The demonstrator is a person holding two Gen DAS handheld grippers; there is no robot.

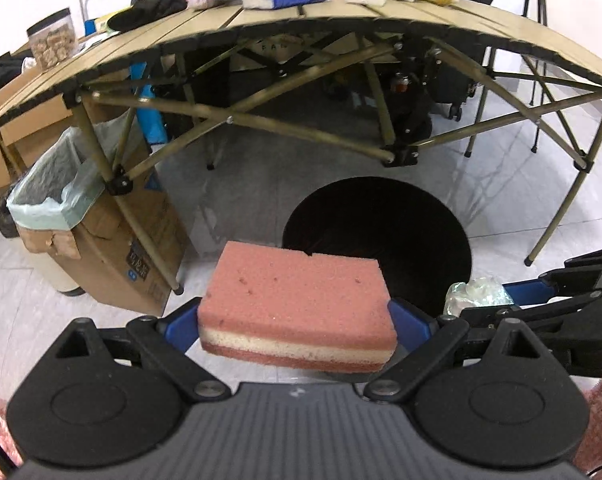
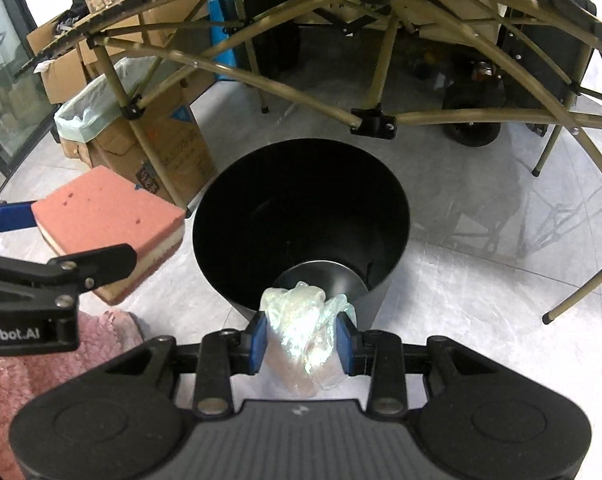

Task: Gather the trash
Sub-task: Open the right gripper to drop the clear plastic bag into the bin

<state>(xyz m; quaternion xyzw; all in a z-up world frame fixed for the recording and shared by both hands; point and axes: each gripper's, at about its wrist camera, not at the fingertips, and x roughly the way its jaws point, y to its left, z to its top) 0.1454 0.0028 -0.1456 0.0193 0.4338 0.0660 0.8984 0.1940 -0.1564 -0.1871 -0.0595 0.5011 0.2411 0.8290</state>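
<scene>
The left tongs (image 1: 297, 316) pinch a pink sponge (image 1: 297, 308) with a cream stripe through its side. The blue pads press on both short ends of the sponge. In the left wrist view the sponge sits in the middle of the frame, low down, and it hangs just at the near left edge of the black bin (image 1: 381, 232). In the right wrist view the same sponge (image 2: 109, 220) shows at the middle left, beside the bin and not over its mouth.

The right tongs (image 2: 303, 334) pinch a crumpled wad of clear plastic (image 2: 305, 332). The blue pads squeeze it from both sides. The wad hangs over the near rim of the black bin (image 2: 301, 208), which fills the middle of that frame. Its mouth points up and it looks dark inside. In the left wrist view the wad (image 1: 475, 294) shows at the lower right.

The bin stands on a pale tiled floor (image 2: 481, 280). Behind it is a folding surface (image 1: 261, 24) with thin legs, in the top part of the frame. A cardboard box with a green bag (image 1: 57, 196) stands at the left. A pink rug (image 2: 41, 360) lies at the lower left.
</scene>
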